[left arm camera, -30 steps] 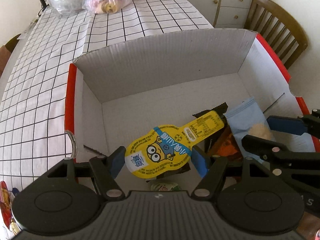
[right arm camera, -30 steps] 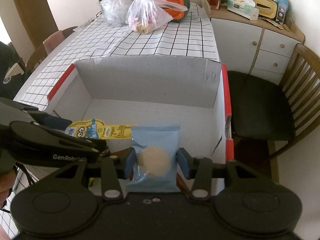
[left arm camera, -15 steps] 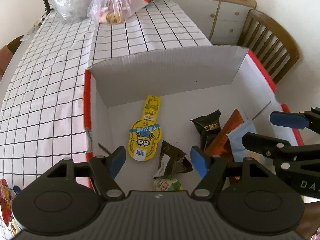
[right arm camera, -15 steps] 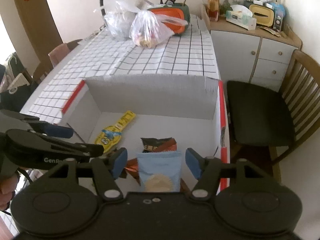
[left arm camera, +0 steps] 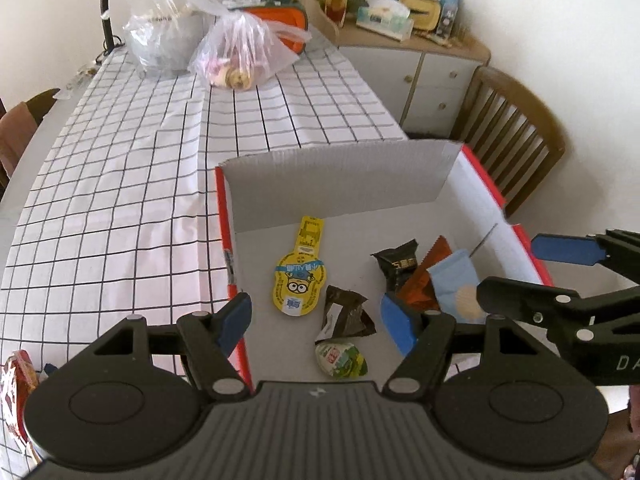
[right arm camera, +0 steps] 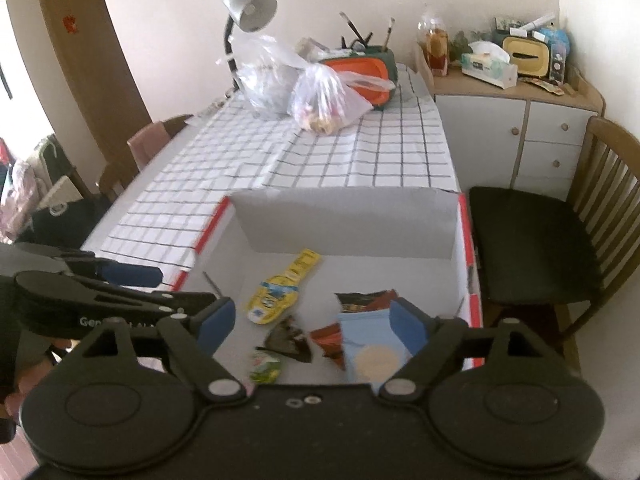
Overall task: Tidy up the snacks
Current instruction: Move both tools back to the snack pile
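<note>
1. Right gripper (right arm camera: 308, 322) jaws are opening, nothing pinched; the light blue cracker packet (right arm camera: 370, 344) lies loose in the white cardboard box with red edges (left arm camera: 228, 236).
2. Left gripper (left arm camera: 318, 318) is spread wide and empty, over the yellow cartoon pouch (left arm camera: 300, 280) on the box floor.
3. My plan: lift both straight clear of the walls, then head for leftover snacks on the checked worktop (left arm camera: 132, 168).

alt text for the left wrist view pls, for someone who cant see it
The open left gripper hangs empty above a white cardboard box on a checked tablecloth. Inside lie a yellow cartoon pouch, dark wrappers, a green sweet and a blue packet. The right gripper enters from the right edge.
</note>
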### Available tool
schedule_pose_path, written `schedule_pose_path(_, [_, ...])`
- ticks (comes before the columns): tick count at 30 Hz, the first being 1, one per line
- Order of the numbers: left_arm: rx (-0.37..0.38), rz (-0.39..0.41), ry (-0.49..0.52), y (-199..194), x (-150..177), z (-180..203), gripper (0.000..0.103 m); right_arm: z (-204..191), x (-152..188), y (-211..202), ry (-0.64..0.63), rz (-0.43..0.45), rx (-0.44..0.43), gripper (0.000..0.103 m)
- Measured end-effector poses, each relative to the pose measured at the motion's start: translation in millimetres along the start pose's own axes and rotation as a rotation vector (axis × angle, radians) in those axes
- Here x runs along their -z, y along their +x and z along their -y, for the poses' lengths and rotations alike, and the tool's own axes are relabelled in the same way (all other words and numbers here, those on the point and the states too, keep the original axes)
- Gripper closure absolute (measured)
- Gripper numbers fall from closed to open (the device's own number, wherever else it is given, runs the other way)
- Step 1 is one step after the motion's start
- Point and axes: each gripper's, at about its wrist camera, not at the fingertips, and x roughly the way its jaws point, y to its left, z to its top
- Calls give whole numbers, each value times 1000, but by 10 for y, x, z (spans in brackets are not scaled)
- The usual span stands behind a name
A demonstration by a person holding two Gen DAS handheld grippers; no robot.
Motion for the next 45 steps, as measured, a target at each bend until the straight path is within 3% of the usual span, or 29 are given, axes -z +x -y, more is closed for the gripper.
schedule_pose_path(7, [27,62,-11,-347,153,-181,27,-300,69,-171,-2,39,-18,16])
schedule_pose_path(11, [29,81,-21,-486,258,-348,27,-453,121,-221,7,52,-26,5])
schedule_pose_path(20, [3,105,-49,-784,573,-839,25,-965,303,-240,-15,63,-39,1])
schedule_pose_path(33, [-27,66,-113,-1033,982,-1849,24,-1650,639,11,32,8,-35,1])
schedule_pose_path(45, [-62,0,-152,-972,1393,-2573,24,-2202,840,420,61,-83,-22,1])
